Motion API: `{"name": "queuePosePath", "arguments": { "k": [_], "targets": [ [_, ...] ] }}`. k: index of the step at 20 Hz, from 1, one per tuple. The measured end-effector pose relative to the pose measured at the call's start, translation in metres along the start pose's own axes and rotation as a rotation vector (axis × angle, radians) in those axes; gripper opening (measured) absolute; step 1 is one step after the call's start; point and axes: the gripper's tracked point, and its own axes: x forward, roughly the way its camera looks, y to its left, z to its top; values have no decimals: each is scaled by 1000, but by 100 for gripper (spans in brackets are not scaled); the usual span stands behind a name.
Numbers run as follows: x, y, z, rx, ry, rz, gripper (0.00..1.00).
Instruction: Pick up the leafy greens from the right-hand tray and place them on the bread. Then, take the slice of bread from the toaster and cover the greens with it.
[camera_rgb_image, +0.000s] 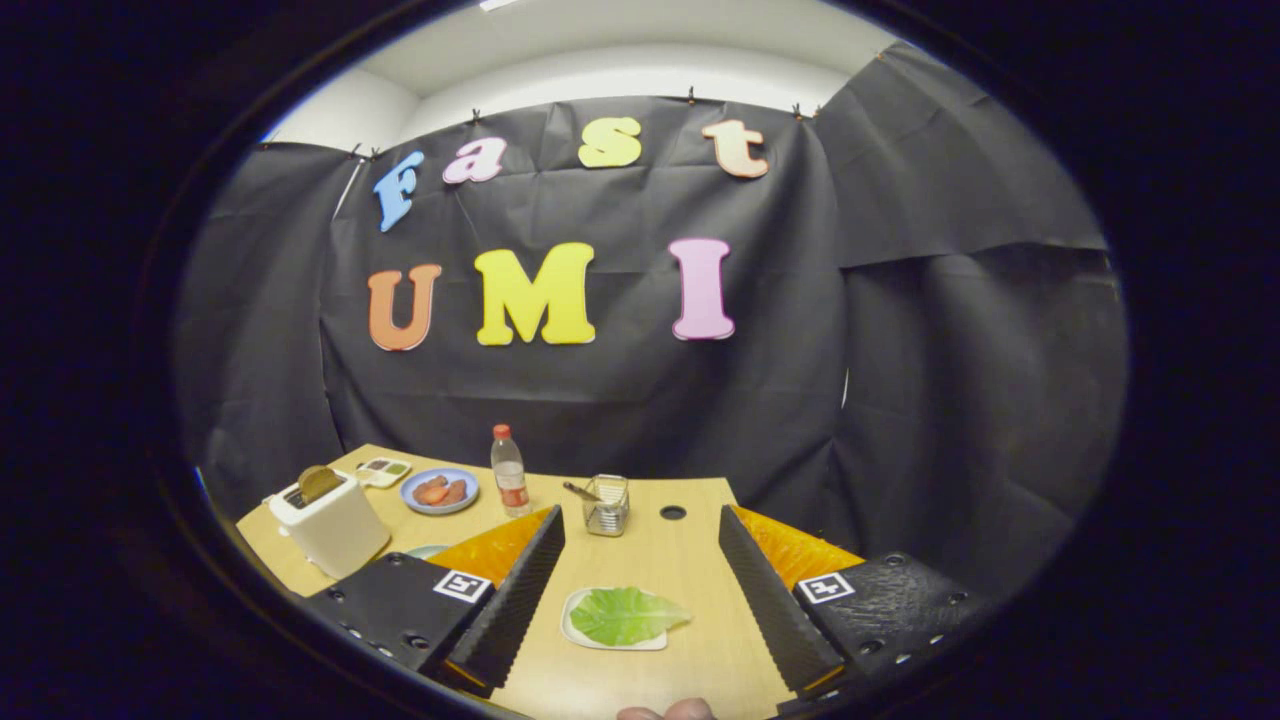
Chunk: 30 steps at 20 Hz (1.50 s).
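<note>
Hand-held gripper (640, 575) spread wide above the wooden bench (690, 560), fingers (520, 590) far apart and gripping nothing, touching nothing. Between the fingers, nearer the left one, a small white tray (575, 632) flat on the bench with one leaf of greens (627, 615) on it, its tip hanging over the tray's right rim. Just beyond the fingertips, a clear holder (607, 505) with a utensil leaning in it, and a dark round hole (673, 512) in the bench beside it. Further left, a bottle (509, 472) with a red cap, upright. Left of that, a blue plate (439, 491) with reddish slices. Behind it, a small tray (383, 470) with green bits. Far left, a white toaster (332, 525) with bread (319, 482) poking out of its slot. Fingertips of a person (667, 711) at the near bench edge.
</note>
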Motion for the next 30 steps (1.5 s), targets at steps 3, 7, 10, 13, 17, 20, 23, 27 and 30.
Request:
{"name": "queuePosePath", "arguments": {
  "k": [3, 7, 10, 13, 17, 20, 23, 27, 30],
  "targets": [
    [30, -12, -47, 2, 73, 13, 95],
    [80, -27, -122, 8, 182, 19, 95],
    [118, -32, -171, 10, 258, 15, 95],
    [145, -35, -206, 0, 310, 15, 95],
    [164, -38, -236, -10, 379, 5, 96],
    [171, -36, -247, 3, 409, 4, 96],
    [174, -31, -253, 14, 429, 7, 85],
    [174, -30, -255, 24, 450, -9, 58],
    [175, -32, -252, 32, 455, -26, 39]
  ]
}}
